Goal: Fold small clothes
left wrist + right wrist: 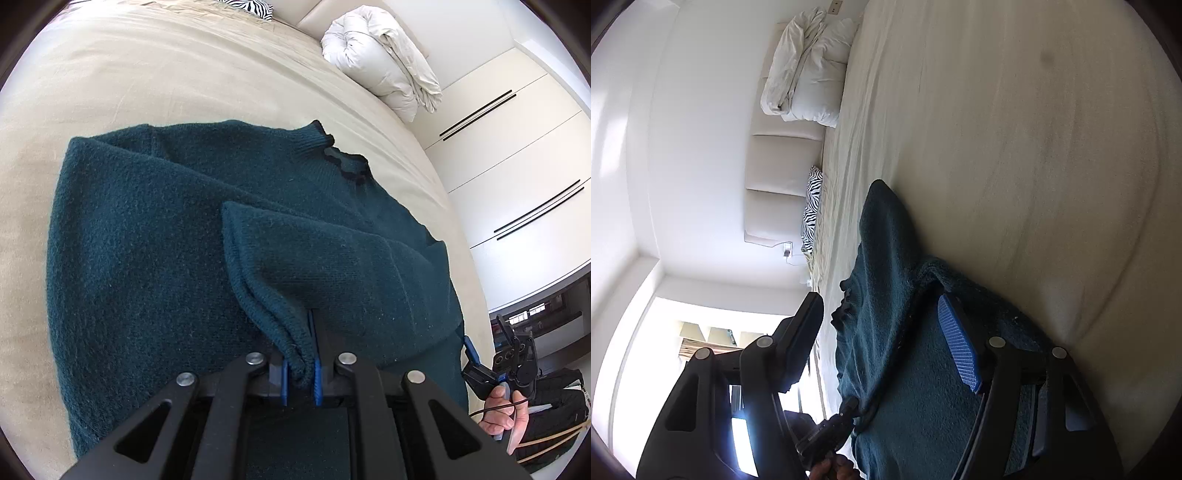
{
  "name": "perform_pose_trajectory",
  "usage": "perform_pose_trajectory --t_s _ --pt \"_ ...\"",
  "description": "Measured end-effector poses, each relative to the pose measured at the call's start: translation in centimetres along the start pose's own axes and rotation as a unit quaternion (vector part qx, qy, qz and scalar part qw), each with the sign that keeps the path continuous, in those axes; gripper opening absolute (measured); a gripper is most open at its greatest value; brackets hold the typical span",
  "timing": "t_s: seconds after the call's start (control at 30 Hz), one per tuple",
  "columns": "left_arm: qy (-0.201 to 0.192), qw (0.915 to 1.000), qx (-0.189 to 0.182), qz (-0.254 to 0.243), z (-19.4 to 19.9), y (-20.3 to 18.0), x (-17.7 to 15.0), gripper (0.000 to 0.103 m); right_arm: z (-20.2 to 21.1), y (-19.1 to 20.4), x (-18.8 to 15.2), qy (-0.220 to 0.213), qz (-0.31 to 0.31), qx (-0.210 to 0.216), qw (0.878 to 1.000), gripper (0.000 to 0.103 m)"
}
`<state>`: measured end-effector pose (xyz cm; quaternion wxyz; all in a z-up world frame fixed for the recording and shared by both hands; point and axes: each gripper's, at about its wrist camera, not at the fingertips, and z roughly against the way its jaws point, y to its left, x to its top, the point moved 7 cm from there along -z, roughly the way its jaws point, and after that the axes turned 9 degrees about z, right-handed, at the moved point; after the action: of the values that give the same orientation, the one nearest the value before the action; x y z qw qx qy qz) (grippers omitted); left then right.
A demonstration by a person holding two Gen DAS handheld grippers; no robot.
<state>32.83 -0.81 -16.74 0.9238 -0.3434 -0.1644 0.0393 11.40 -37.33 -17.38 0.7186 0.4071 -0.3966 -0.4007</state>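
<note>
Left gripper: the left gripper (300, 373) is clamping down on a ribbed edge of the teal sweater (155, 236), its blue fingertips (317, 376) nearly meeting with the knit bunched between them.
Gripped fold: a flap of the sweater is rising from the pinch and lying back over the body of the garment.
Sweater: it is lying spread on the beige bed (147, 74), toward the near edge of the mattress, with its dark-trimmed collar (343, 158) pointing toward the wardrobe side.
Right gripper: the right gripper (886, 343) is standing wide open; its blue ribbed pad (958, 347) is lying against the sweater (923, 387), while the other finger is hanging apart over the room beyond the bed's edge, gripping nothing.
Right gripper from the left wrist view: it is showing at the sweater's right edge (495, 365), held in the person's hand (506, 413).
Duvet: a rolled white duvet (384, 59) is sitting at the head end of the bed against the padded headboard (783, 166).
Pillow: a zebra-print pillow (812, 206) is leaning at the headboard, well apart from the sweater.
Wardrobe: white wardrobe doors (517, 147) are standing beside the bed.
</note>
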Motion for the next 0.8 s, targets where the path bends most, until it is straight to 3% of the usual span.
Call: perform_pose_trajectory --t_s 0.2,0.3,0.63,0.8 --pt "-0.014 0.9997 0.011 -0.017 0.8 -0.6 0.1 0.011 4.2 1.9 0.6 0.0 0.046 -0.017 0.999 0.065" --pt "-0.02 0.9996 0.01 -0.014 0.9 -0.5 0.3 0.011 4.1 3.4 1.8 0.006 0.07 -0.011 0.997 0.065" --pt "-0.024 0.9997 -0.005 -0.006 0.8 0.8 0.0 0.011 -2.4 7.0 3.7 0.081 0.123 -0.009 0.989 0.065" --pt "-0.034 0.999 -0.029 0.003 0.5 1.6 -0.4 0.012 -6.5 7.5 4.3 0.115 0.119 0.001 0.986 0.065"
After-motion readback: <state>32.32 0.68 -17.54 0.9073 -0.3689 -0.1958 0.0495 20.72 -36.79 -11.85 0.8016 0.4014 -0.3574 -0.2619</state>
